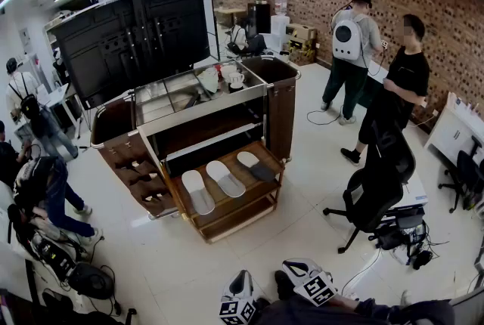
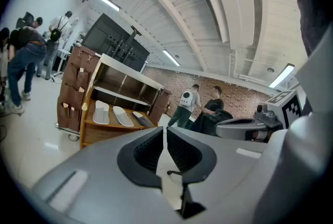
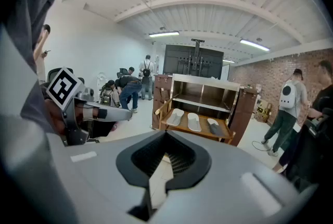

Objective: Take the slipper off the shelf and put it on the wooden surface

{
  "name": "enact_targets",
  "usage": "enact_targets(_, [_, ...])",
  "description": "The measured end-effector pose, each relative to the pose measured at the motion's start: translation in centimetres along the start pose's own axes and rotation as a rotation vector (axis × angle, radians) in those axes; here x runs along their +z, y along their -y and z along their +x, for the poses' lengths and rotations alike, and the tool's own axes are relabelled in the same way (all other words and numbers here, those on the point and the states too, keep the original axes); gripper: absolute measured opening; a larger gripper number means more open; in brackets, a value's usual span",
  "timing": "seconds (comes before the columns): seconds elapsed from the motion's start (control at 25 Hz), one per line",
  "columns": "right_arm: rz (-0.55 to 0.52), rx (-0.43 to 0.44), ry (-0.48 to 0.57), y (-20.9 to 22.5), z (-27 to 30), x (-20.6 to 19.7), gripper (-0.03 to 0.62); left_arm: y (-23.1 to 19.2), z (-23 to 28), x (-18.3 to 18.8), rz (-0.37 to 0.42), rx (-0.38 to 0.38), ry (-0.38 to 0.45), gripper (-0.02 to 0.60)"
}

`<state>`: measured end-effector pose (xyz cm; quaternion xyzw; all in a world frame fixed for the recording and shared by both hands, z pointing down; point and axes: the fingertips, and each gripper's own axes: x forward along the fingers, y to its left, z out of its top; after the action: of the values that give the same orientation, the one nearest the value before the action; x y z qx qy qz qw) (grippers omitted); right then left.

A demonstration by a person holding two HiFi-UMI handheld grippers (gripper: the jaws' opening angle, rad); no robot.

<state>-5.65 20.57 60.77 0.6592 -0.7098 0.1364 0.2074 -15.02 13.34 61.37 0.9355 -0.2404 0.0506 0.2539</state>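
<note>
pre-approach: i held left tongs [image 2: 164, 138] and right tongs [image 3: 165, 154] pressed together, empty, well apart from the slippers [image 1: 225, 178] on the shelf [image 1: 236, 210]; next move called for closing in and spreading one.

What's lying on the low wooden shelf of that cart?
Three side by side: left white slipper, middle white slipper, part-grey slipper. The rear of the shelf, under the upper deck, is hidden in shadow.

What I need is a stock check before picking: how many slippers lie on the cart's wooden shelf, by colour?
White slippers: 2
Grey-and-white slipper: 1
Total: 3
</note>
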Motion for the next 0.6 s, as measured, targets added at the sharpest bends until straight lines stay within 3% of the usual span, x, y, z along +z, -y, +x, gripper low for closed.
enact_targets(0.28, [0.027, -0.066, -0.008, 5.4, 4.1, 1.5, 0.002, -4.7, 1.2, 1.5, -0.026, 0.063, 0.086, 0.025])
enact_targets(0.4, [0.014, -0.051, -0.028, 6.9, 6.1, 2.1, 0.003, -6.0, 1.5, 2.2, -0.037, 0.099, 0.105, 0.025])
enact_targets(0.48, [0.012, -0.022, -0.061, 7.6, 7.8, 1.5, 0.066, -6.9, 1.7, 2.2, -0.051, 0.129, 0.104, 0.025])
enact_targets(0.6, [0.01, -0.004, -0.088, 9.6, 11.1, 1.1, 0.078, -8.5, 2.4, 2.3, -0.063, 0.171, 0.083, 0.025])
